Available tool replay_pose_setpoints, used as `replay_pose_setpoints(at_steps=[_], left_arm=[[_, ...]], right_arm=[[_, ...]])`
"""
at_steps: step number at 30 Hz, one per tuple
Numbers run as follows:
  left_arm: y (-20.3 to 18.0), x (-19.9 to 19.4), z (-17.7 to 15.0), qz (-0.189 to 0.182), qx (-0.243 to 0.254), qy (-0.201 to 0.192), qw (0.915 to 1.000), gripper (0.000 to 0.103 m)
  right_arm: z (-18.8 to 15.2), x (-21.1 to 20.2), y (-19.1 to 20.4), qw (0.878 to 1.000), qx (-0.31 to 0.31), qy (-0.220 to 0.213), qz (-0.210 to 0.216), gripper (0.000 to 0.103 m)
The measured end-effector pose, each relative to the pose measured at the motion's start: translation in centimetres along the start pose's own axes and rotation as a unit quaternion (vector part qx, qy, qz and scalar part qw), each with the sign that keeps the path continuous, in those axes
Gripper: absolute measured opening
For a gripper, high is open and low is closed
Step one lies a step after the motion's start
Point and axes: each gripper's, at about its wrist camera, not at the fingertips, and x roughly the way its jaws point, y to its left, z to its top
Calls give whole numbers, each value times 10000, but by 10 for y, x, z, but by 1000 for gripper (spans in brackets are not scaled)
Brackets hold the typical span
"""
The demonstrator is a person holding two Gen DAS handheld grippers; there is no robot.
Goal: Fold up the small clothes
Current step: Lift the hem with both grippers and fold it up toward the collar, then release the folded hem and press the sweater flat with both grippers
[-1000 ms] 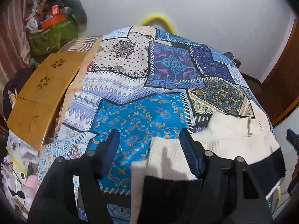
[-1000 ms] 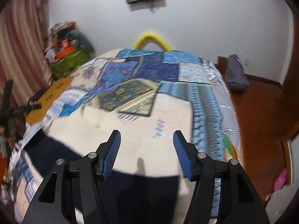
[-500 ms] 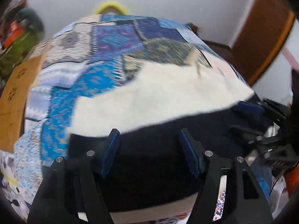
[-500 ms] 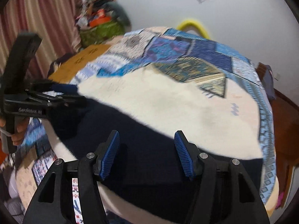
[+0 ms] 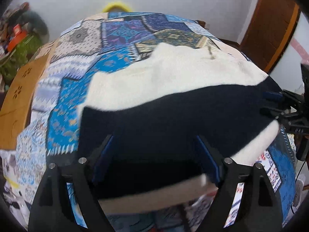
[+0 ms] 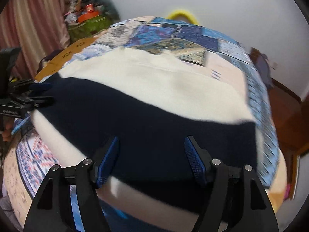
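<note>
A cream and navy knitted garment (image 5: 173, 81) lies spread flat on the patchwork bedspread (image 5: 119, 31), its navy band nearest me. My left gripper (image 5: 154, 145) is open, its blue pads either side of the navy hem at the garment's left end. My right gripper (image 6: 151, 147) is open over the navy band (image 6: 154, 119) at the garment's right end. Each gripper shows in the other's view, the right one at the far right edge (image 5: 274, 104), the left one at the far left edge (image 6: 36, 94). Nothing is gripped.
A wooden lap table (image 5: 17, 89) lies on the bed's left side. A green bag of clutter (image 6: 87, 25) stands by the striped curtain. A yellow hoop (image 5: 115, 6) rises behind the bed. A wooden door (image 5: 270, 29) and floor are to the right.
Both grippers have swung toward the garment's near edge and now hover over the navy band. The garment lies spread wider and flatter than a second ago. Both stay open.
</note>
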Motion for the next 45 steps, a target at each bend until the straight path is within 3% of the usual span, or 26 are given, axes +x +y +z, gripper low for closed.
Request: replay_pose_setpoints(at_steps=[6,9,12,17,18,20,28,34,41,45], left_arm=[[22,-17,-18,269,-256,-65,9993,84],[31,-24,-27,495,-327,-60,9982,84],[44,-28,-37,507,-543,-25,9972,84],[56,-39,-49,540,-701,-71,9960,84],[56,-41,-51,680,-684,-77,9953,84],[58,-44,-55,1047,-573,-28,9928,84],[76,-69,-61,1125,-963,-153,9889,84],[64,-88,-57,511,-1446,-363,9875,84],[27,-64,-60,-431,-1609,6,9860,84],[24,-44,-65,-965,-2086,218,9730,84]], right_arm=[[-29,-29,-35,9983,456,-96,-340,64],[-42,-43,-44,9976,601,-149,-303,63],[-49,-49,-48,9958,602,-60,-690,65],[-66,-62,-67,9921,1128,-66,-552,64],[-68,-66,-68,9914,1165,-87,-586,64],[-70,-71,-68,9908,1151,-111,-698,64],[-65,-95,-61,9898,845,-344,-1091,64],[-33,-108,-35,9914,632,-833,-788,66],[-3,-80,15,9950,169,-948,-245,66],[-2,-44,32,9975,149,-688,-22,66]])
